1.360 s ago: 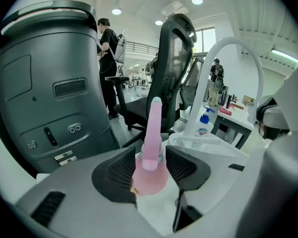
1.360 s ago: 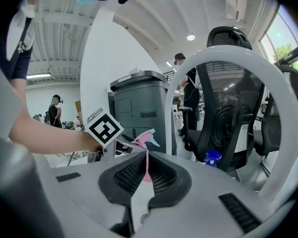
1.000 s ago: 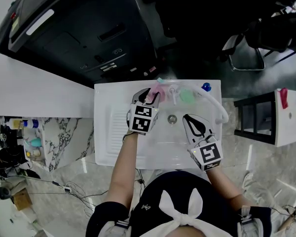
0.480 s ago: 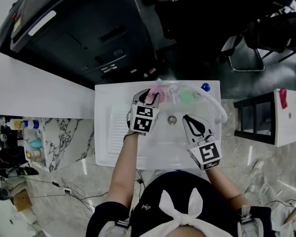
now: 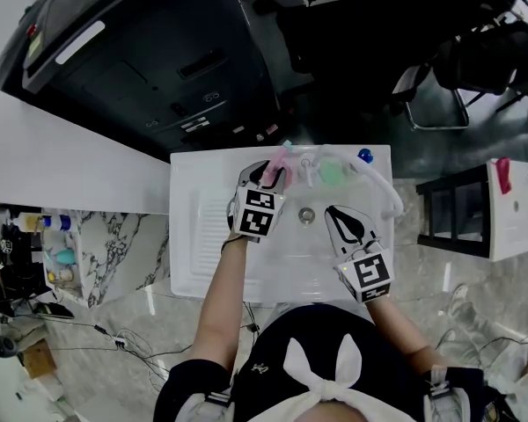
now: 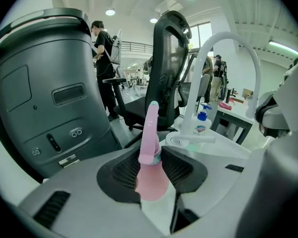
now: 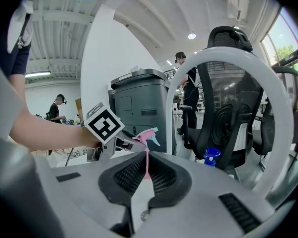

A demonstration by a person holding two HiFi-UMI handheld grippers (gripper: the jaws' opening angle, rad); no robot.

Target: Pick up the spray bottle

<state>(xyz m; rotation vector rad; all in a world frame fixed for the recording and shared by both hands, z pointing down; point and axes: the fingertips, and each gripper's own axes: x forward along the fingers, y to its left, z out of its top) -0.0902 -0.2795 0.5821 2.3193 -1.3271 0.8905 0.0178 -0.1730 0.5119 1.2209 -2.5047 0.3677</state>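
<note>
Closest to me, my right gripper (image 5: pixel 333 211) hangs over the bowl of the sink (image 5: pixel 194 236), near the drain (image 5: pixel 306 213). Its jaws are almost together, with just a thin slit between them, and they hold nothing.

A bit farther back, my left gripper (image 5: pixel 266 176) reaches to the sink's back edge. Its jaws are about half open and they squeeze the pink spray bottle (image 6: pixel 151 175) from both sides. The bottle stands up straight at the back edge, left of the tap (image 6: pixel 228 38). Something green (image 5: pixel 333 172) sits just right of the tap. A bottle with a blue cap (image 5: pixel 366 155) stands in the back right corner.

Past the sink I see a big grey machine (image 6: pixel 44 93) and a black chair (image 6: pixel 169 58).
</note>
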